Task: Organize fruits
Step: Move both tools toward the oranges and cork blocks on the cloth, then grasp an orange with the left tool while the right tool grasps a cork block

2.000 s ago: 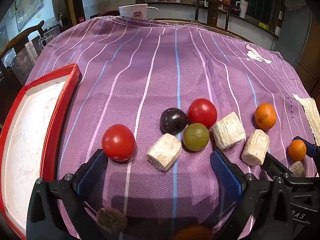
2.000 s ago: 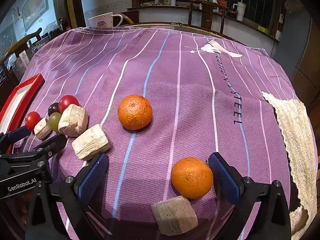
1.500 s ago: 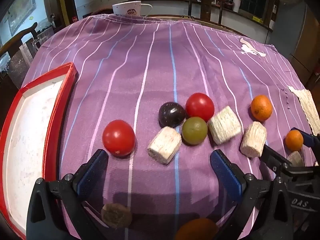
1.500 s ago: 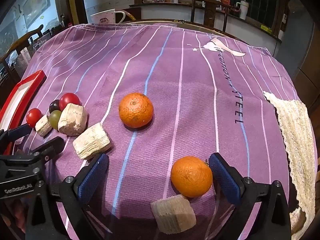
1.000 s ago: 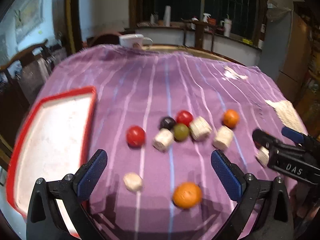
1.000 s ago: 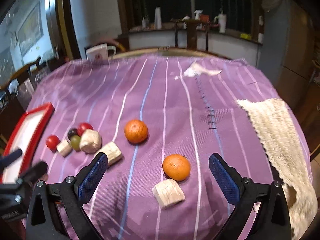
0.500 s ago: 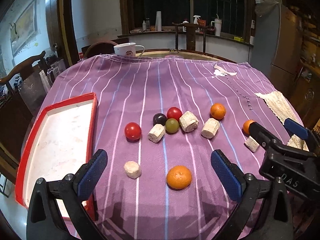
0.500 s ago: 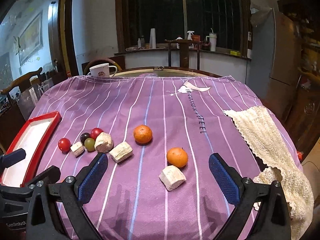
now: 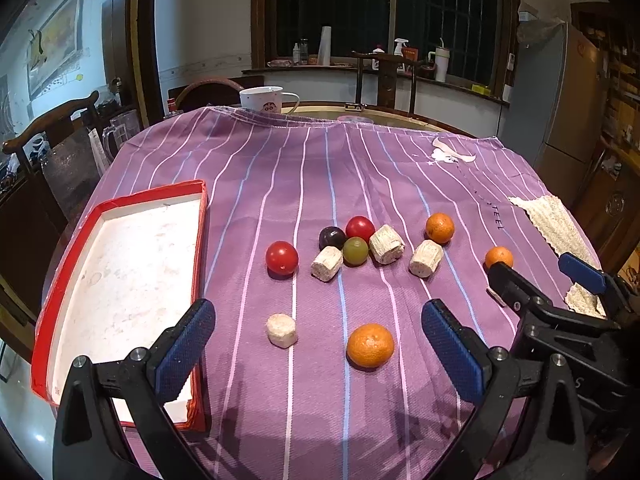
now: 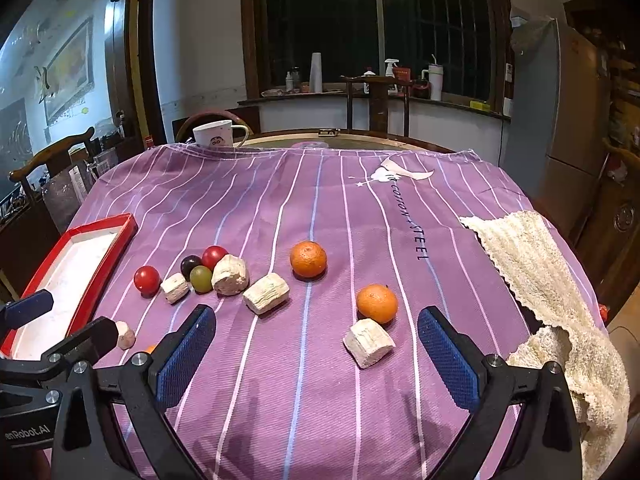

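Fruits lie on a purple striped cloth (image 9: 304, 168). A red tomato (image 9: 282, 258), a dark plum (image 9: 331, 237), a second red tomato (image 9: 360, 229) and a green fruit (image 9: 355, 251) sit mid-table. Oranges lie near me (image 9: 370, 345), further back (image 9: 440, 228) and at the right (image 9: 499, 257). An empty red-rimmed tray (image 9: 120, 204) is at the left. My left gripper (image 9: 318, 340) is open and empty, held above the near orange. My right gripper (image 10: 316, 344) is open and empty, held back from an orange (image 10: 377, 303) and another orange (image 10: 308, 259).
Several beige cork-like chunks (image 9: 386, 239) lie among the fruits, one near me (image 9: 282, 330) and one by the right orange (image 10: 368, 342). A cream knitted cloth (image 10: 536, 264) hangs over the right edge. A white mug (image 9: 266, 98) stands at the far edge. Chairs surround the table.
Both grippers have pulled back and up from the table, so the whole cloth, the tray and all the fruits have come into view. No fruit has moved.
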{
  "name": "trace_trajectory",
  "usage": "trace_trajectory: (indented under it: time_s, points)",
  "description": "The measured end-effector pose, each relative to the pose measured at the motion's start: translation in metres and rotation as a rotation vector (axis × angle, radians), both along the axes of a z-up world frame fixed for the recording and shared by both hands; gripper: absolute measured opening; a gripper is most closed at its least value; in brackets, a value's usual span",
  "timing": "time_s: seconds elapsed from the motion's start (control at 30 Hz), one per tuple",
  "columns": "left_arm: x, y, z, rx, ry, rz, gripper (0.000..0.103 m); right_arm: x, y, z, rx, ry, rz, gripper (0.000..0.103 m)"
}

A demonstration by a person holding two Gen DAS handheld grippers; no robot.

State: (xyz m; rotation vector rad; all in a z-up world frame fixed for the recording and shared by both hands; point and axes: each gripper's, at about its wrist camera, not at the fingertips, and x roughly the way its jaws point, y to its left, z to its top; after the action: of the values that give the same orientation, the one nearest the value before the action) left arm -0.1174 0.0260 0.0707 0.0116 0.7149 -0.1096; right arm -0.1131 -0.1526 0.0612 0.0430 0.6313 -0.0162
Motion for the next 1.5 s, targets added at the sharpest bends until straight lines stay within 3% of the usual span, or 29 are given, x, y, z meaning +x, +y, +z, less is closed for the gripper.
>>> trace_trajectory:
  time_s: [0.63,1.2,1.37,1.47,1.5]
  points:
    - [0.016,-0.001,-0.016,0.004,0.061,-0.001,0.103,0.014,-0.008,-0.015,0.023,0.045,0.009,0.103]
    - [0.04,0.005,-0.034,0.004,0.128,-0.011,0.103,0.017,-0.065,-0.023,0.015,0.13,0.006,0.103]
    - [0.043,-0.002,-0.038,-0.029,0.166,-0.092,0.087,0.02,-0.057,-0.024,0.006,0.141,0.071,0.101]
    - [0.042,-0.012,-0.044,-0.043,0.199,-0.156,0.073,0.024,-0.048,-0.029,-0.011,0.163,0.107,0.086]
    - [0.041,-0.017,-0.044,-0.03,0.191,-0.171,0.073,0.026,-0.046,-0.032,-0.019,0.178,0.111,0.075]
